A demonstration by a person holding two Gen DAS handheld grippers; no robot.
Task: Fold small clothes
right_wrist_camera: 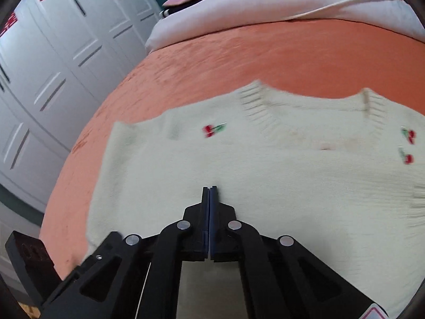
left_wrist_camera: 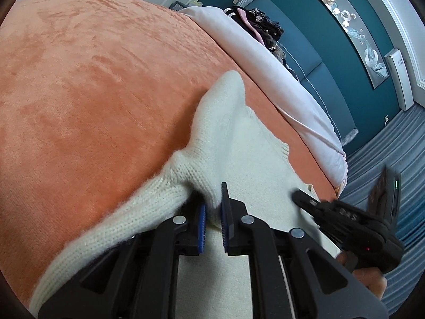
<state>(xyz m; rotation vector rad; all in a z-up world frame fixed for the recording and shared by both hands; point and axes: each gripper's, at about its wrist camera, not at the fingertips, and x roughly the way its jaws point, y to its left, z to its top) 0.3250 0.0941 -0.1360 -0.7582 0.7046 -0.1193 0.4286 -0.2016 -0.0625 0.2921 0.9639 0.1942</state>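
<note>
Left gripper (left_wrist_camera: 213, 207) is pinching the cream knit sweater's (right_wrist_camera: 265, 175) sleeve, which trails off to its left across the orange bedspread (left_wrist_camera: 93, 79); right gripper (right_wrist_camera: 209, 190), pressed together and empty, hovers over the sweater's body.

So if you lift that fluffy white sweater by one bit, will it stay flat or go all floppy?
Probably floppy: the cream sweater is soft knit, and the part pinched in the left gripper already bunches and droops. It looks light for its size. It likely won't slide much on the fuzzy orange blanket.
</note>
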